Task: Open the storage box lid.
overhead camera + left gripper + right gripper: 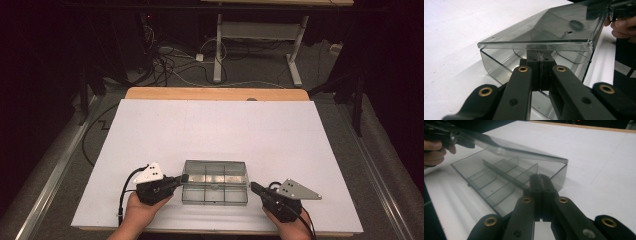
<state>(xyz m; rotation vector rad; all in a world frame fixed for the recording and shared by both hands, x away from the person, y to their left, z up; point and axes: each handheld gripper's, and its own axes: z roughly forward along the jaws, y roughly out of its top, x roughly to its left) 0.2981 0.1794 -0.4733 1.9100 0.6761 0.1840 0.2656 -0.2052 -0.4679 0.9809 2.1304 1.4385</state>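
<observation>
High view: both hands come in at the near edge of the white bench [215,125], flanking a clear, smoky plastic box [215,190] with dividers. The left tongs [181,179] pinch its hinged lid [541,32], lifted at a slant. In the right gripper view, the right tongs [540,182] are pressed together at the box's end wall.
</observation>
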